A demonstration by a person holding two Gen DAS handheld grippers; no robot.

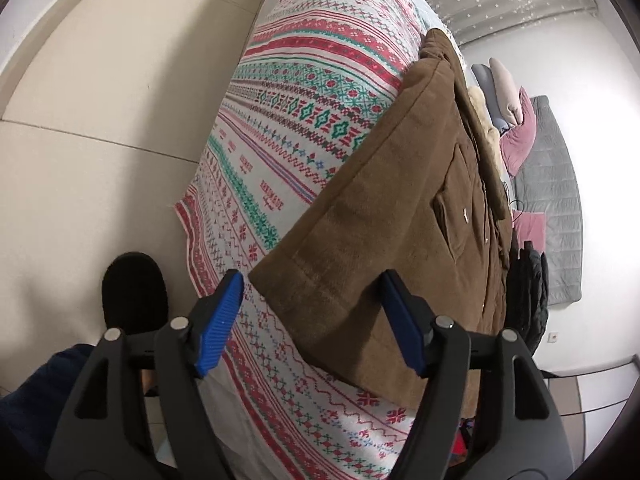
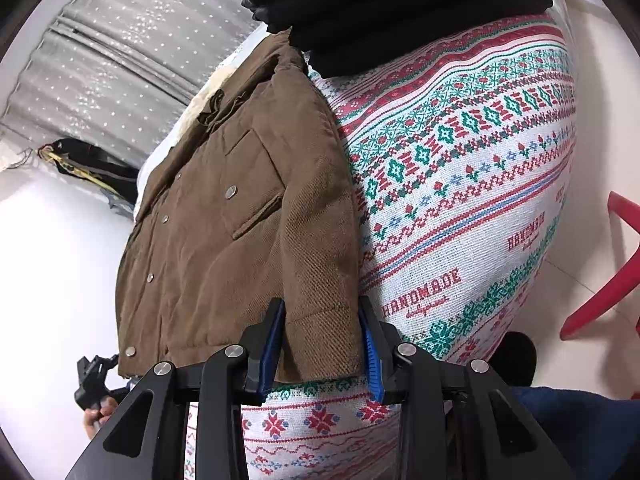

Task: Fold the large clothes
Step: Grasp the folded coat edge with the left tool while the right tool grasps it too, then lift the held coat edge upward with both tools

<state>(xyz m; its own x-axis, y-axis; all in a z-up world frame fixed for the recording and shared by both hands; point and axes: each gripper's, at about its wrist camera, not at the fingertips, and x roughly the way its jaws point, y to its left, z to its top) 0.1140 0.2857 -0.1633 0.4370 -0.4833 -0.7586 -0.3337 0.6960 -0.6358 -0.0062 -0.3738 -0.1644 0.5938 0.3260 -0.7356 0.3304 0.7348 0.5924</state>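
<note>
Your brown jacket [image 2: 240,240] lies flat on the patterned cloth [image 2: 460,208], sleeves folded in. Your left gripper [image 1: 312,320] hovers with jaws apart around one sleeve cuff [image 1: 304,280]; your right gripper [image 2: 322,344] brackets the other cuff, and whether it pinches cannot be told. Lifting thick fabric by a shallow bite risks it slipping free and unfolding.

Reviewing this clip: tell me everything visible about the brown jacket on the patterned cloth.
The brown jacket is thick, corduroy-like, with metal snap buttons, a flapped chest pocket and cream fleece lining at the collar. It lies front-up and closed on the patterned cloth, a sleeve laid along each side. A black garment lies by its collar. The right gripper brackets one sleeve cuff; the left gripper, open, frames the other.
</note>
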